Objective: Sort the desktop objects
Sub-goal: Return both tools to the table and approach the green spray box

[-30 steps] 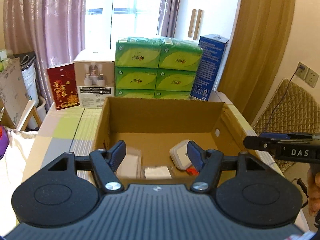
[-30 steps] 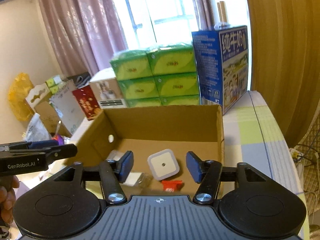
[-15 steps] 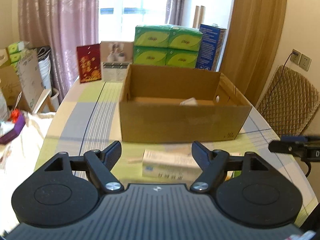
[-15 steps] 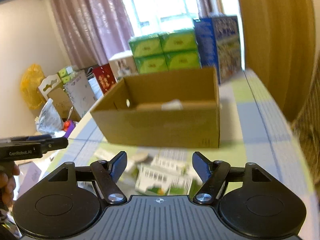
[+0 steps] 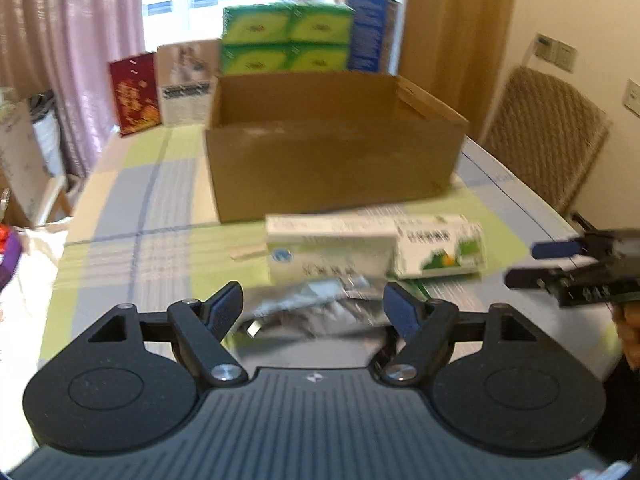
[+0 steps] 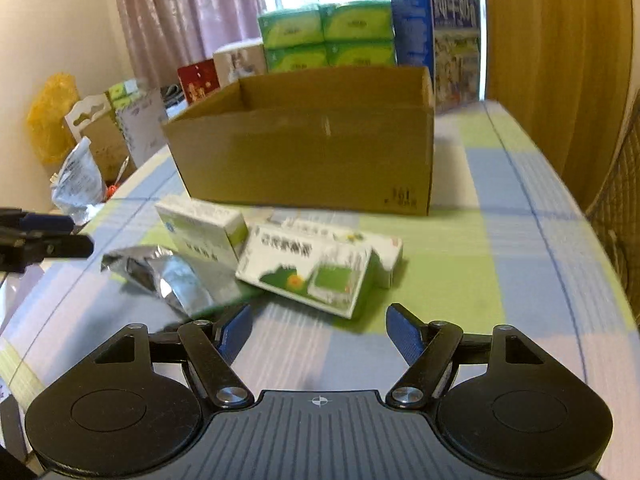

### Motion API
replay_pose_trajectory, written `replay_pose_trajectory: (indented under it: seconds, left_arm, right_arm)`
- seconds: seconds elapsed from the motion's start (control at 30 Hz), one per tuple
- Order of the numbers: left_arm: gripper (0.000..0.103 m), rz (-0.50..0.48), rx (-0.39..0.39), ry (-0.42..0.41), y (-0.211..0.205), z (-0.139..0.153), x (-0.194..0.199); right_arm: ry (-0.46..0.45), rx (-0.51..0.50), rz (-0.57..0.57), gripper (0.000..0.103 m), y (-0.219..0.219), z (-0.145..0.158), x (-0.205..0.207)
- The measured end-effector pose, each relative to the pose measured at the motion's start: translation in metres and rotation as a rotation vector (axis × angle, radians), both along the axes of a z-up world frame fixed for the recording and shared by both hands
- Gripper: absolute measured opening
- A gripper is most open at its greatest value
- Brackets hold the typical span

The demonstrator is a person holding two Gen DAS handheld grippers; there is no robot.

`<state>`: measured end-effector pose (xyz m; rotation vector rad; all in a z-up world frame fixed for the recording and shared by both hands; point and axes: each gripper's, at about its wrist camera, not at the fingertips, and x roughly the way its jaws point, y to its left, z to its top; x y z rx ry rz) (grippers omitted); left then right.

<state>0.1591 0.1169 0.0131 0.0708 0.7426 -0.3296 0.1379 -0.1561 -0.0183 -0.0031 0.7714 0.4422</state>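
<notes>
An open cardboard box (image 5: 332,152) (image 6: 308,148) stands mid-table. In front of it lie two white-and-green medicine boxes (image 5: 328,248) (image 5: 440,252) (image 6: 200,232) (image 6: 308,268) and a crumpled silver foil pouch (image 5: 304,304) (image 6: 168,276). My left gripper (image 5: 314,308) hangs low over the pouch, open and empty. My right gripper (image 6: 318,330) is open and empty too, just short of the nearer medicine box. Each gripper shows at the edge of the other's view, the right one (image 5: 560,264) and the left one (image 6: 44,240).
Green tissue packs (image 5: 286,36) (image 6: 324,36), a blue carton (image 5: 370,30) (image 6: 436,36), a red card (image 5: 134,94) and a white product box (image 5: 186,80) stand behind the cardboard box. A woven chair (image 5: 548,136) stands right of the table. Bags and clutter (image 6: 76,136) lie off its left edge.
Both grippers have pulled back from over the cardboard box and dropped low toward the table in front of it. The medicine boxes and foil pouch have come into view.
</notes>
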Motion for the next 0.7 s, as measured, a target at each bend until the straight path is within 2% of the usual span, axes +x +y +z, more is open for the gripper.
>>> replay_pose_trajectory:
  seconds: [0.07,0.2,0.27,0.37,0.47,0.6,0.7]
  left_arm:
    - [0.072,-0.017,0.002,0.024,-0.001,-0.01,-0.006]
    - [0.061,-0.054,0.043,0.081,-0.009,-0.03,-0.013]
    - [0.061,-0.072,0.061,0.086,-0.016,-0.034,-0.014]
    - [0.061,-0.089,0.057,0.083,-0.024,-0.038,-0.014]
    - [0.061,-0.112,0.089,0.089,-0.035,-0.045,-0.011]
    - [0.049,-0.135,0.125,0.114,-0.046,-0.057,-0.005]
    - [0.049,-0.159,0.145,0.121,-0.054,-0.064,-0.002]
  right_arm:
    - [0.022,0.002,-0.014,0.071,-0.004,-0.006,0.001]
    - [0.025,-0.011,-0.011,0.071,-0.002,-0.008,0.003]
    - [0.012,-0.027,0.007,0.071,0.002,-0.006,0.004]
    - [-0.045,-0.114,0.047,0.071,0.011,-0.006,0.002]
    - [-0.087,-0.195,0.083,0.071,0.015,-0.011,0.001]
    - [-0.076,-0.208,0.108,0.071,0.014,-0.016,0.002]
    - [-0.073,-0.201,0.116,0.071,0.015,-0.016,0.002]
